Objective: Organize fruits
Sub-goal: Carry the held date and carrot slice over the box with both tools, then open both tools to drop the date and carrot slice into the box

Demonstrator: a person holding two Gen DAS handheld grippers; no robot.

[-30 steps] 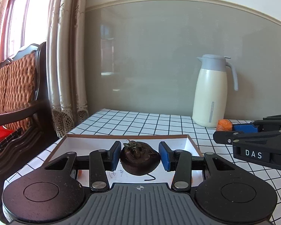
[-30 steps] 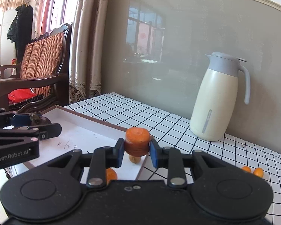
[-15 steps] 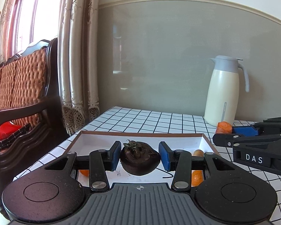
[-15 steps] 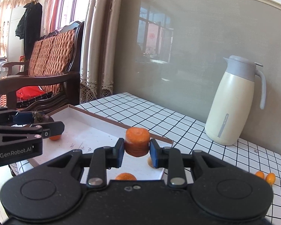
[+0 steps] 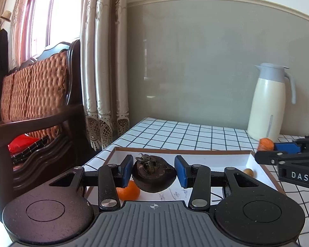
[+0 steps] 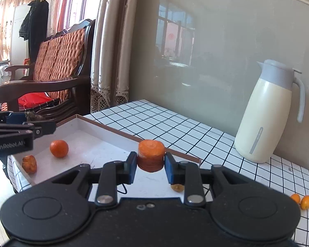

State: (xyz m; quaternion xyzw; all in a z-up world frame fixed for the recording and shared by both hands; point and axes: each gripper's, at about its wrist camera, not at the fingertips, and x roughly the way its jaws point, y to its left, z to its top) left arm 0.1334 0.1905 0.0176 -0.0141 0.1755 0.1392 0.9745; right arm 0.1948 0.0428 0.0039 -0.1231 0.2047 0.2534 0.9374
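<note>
My left gripper is shut on a dark purple mangosteen and holds it above the white tray. My right gripper is shut on an orange carrot chunk, held above the tray's right part. In the tray lie a small orange, a carrot piece and a small yellowish fruit. The right gripper also shows at the right edge of the left wrist view; the left gripper shows at the left edge of the right wrist view.
A cream thermos jug stands at the back right of the checkered table. Two kumquats lie on the table right of the tray. A wooden armchair and curtains stand to the left.
Both grippers have moved left and back over the tray with their fruit held; more of the tray's contents and the armchair are in view.
</note>
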